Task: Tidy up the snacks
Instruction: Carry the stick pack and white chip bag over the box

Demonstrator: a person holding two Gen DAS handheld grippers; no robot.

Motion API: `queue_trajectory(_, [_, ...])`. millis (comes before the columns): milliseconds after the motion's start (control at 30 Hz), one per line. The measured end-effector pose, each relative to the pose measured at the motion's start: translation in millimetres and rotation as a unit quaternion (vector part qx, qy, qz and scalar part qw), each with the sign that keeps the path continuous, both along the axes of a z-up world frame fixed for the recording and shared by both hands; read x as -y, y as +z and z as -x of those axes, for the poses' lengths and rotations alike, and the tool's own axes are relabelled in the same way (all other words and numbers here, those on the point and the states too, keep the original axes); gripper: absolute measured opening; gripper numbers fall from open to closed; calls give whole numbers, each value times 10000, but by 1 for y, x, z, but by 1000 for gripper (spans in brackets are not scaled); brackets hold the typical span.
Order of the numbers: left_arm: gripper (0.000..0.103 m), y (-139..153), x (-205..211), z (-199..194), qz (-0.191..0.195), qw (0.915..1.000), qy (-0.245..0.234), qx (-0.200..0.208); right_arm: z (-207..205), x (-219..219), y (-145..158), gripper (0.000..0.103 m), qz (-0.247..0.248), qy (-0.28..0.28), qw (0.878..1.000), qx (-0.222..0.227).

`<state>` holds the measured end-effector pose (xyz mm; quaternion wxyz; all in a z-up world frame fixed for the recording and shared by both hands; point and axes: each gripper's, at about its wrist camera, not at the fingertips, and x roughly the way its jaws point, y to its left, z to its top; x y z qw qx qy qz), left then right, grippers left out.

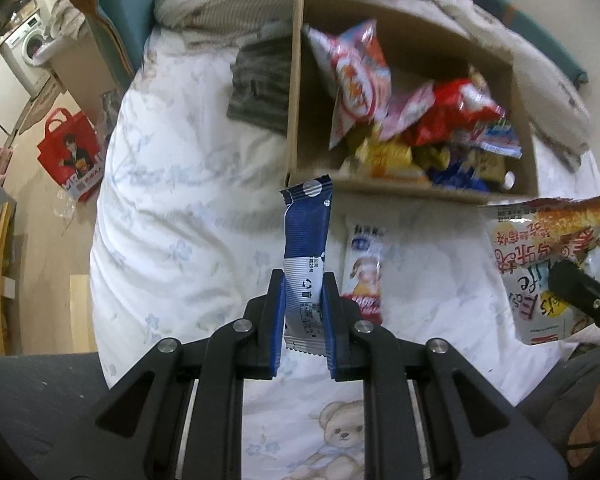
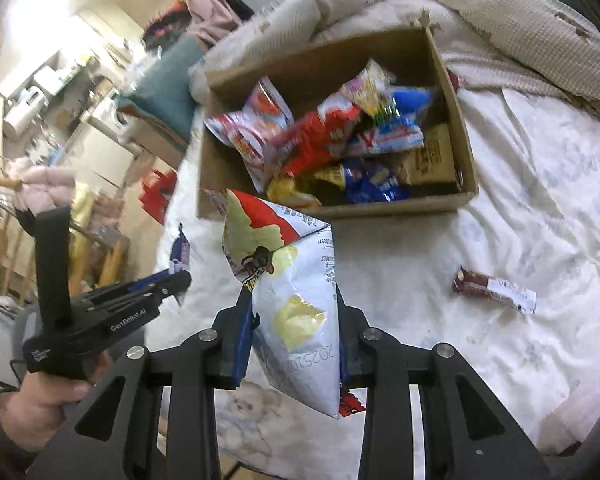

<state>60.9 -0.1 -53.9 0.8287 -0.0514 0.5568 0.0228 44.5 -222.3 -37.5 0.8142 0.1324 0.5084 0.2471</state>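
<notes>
Left tongs [image 1: 303,300] pinching 1 blue packet [image 1: 306,236], right tongs [image 2: 294,336] pinching 1 chip bag [image 2: 296,308], 1 box [image 2: 466,168]

We see a slim blue-and-white snack packet [image 1: 306,240] and a white chip bag [image 2: 296,304] held upright before a cardboard box [image 2: 456,200] heaped with snacks.

One cardboard box [image 2: 466,184] sits past the jaws, full of too many snack packs to count. One blue packet [image 1: 306,236] is between one pair of jaws, one chip bag [image 2: 296,312] between the other. Two snacks lie loose on the bed [image 2: 540,184]: a white stick pack [image 1: 365,268] and a brown bar [image 2: 494,289].
</notes>
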Motion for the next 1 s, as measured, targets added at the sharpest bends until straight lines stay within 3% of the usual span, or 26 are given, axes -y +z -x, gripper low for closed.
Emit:
queue_trajectory(200, [14, 29, 2, -15, -164, 9989, -102, 423, -7, 5, 20, 34, -411, -127, 9983, 396])
queue_trajectory(467, [14, 47, 11, -44, -317, 9973, -261, 605, -38, 13, 21, 34, -553, -405, 9967, 430])
queue_trajectory(1000, [14, 48, 25, -95, -491, 9958, -424, 648, -84, 20, 25, 34, -564, -560, 9952, 565])
